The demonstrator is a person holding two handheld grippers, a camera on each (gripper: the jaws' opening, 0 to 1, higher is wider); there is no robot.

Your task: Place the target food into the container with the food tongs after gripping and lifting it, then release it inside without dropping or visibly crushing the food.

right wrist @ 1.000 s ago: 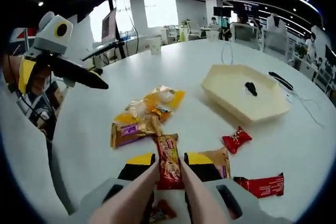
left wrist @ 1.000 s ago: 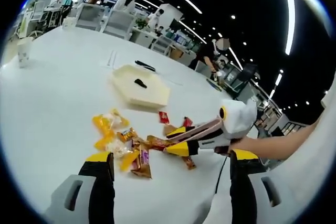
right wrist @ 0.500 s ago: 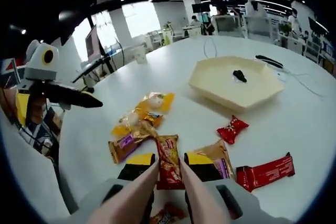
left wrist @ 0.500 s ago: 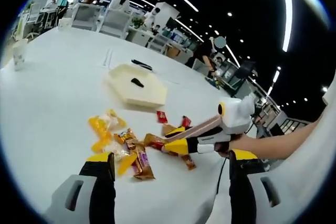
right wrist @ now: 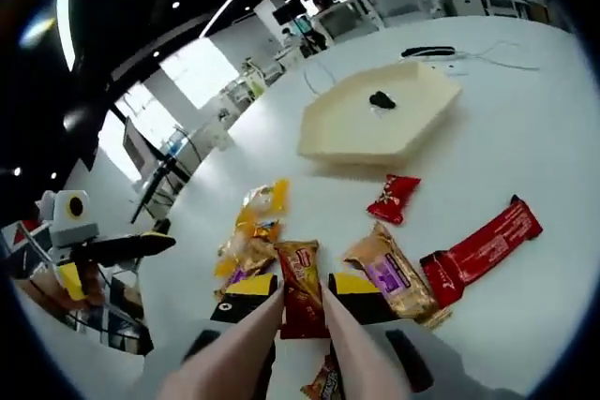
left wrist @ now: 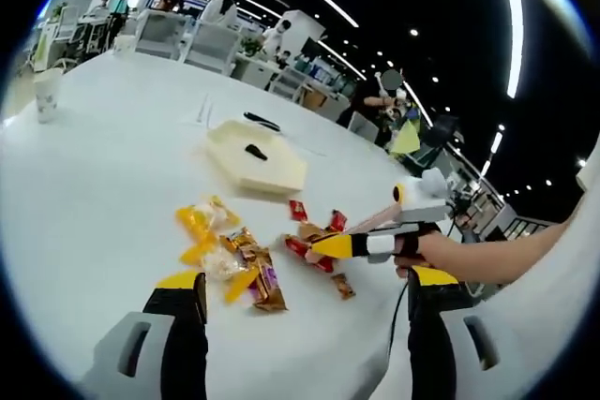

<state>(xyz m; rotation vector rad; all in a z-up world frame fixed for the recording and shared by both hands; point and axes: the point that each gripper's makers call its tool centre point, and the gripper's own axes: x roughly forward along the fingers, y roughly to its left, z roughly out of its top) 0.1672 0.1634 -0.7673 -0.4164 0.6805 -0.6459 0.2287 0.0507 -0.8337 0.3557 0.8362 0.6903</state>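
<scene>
Your right gripper (right wrist: 302,302) carries the food tongs (right wrist: 244,348), and their two pale arms are pressed against a red-and-orange snack packet (right wrist: 300,288), one arm on each side of it. The packet is clamped between the tong tips and stands up out of the pile of wrappers on the white table (right wrist: 525,138). Just beside it lie a brown-and-purple packet (right wrist: 394,274), a long red bar (right wrist: 483,250) and a small red candy (right wrist: 394,199). The cream hexagonal tray (right wrist: 380,114) sits farther back, well apart from the held packet, with a small dark object inside it. Your left gripper (left wrist: 298,302) has its jaws spread wide with nothing between them, and it is held above the table, near the yellow packets (left wrist: 202,227).
</scene>
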